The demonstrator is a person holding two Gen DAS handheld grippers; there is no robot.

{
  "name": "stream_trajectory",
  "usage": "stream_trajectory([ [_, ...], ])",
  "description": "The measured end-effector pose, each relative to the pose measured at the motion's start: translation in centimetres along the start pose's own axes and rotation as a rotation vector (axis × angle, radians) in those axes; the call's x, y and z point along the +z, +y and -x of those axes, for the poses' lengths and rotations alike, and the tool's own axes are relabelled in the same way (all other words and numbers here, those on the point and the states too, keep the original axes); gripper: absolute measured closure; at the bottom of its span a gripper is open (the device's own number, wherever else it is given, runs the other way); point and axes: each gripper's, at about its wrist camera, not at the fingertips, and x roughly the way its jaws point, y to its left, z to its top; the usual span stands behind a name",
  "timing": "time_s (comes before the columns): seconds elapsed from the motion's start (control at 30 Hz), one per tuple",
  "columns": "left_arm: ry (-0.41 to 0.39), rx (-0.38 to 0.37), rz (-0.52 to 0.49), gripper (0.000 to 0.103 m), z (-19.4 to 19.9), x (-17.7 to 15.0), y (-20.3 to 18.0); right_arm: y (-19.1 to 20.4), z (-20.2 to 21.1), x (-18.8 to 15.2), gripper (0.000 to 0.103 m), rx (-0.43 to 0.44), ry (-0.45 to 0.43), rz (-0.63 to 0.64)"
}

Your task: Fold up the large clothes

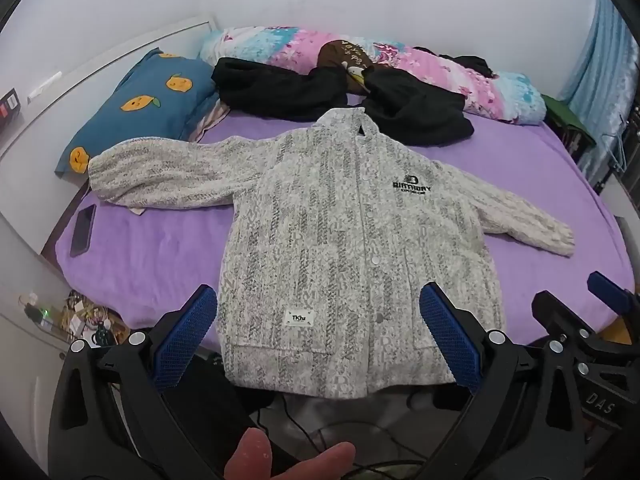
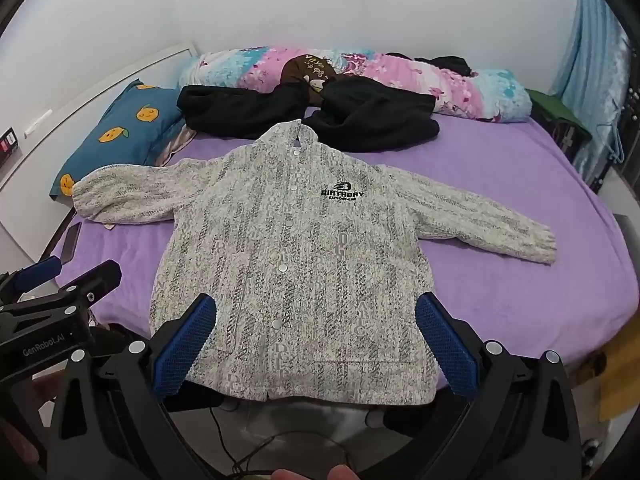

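A grey-white patterned jacket lies flat and face up on the purple bed sheet, buttoned, with both sleeves spread out to the sides. Its hem hangs at the near edge of the bed. My left gripper hovers open above the hem, with nothing between its blue pads. My right gripper stands open above the same hem, a little further right, also holding nothing. In the left wrist view the right gripper's body shows at the far right; in the right wrist view the left one shows at the far left.
Black garments lie just behind the jacket's collar. A floral rolled quilt and a blue pillow sit at the bed's far side. A phone rests on the left edge. Cables and clutter lie on the floor below.
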Motion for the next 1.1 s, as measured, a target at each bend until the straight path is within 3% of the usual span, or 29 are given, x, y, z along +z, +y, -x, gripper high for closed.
stream_trajectory([
  [1.1, 0.007, -0.007, 0.003, 0.006, -0.15, -0.08, -0.04, 0.31, 0.30, 0.33, 0.005, -0.002, -0.003, 0.001],
])
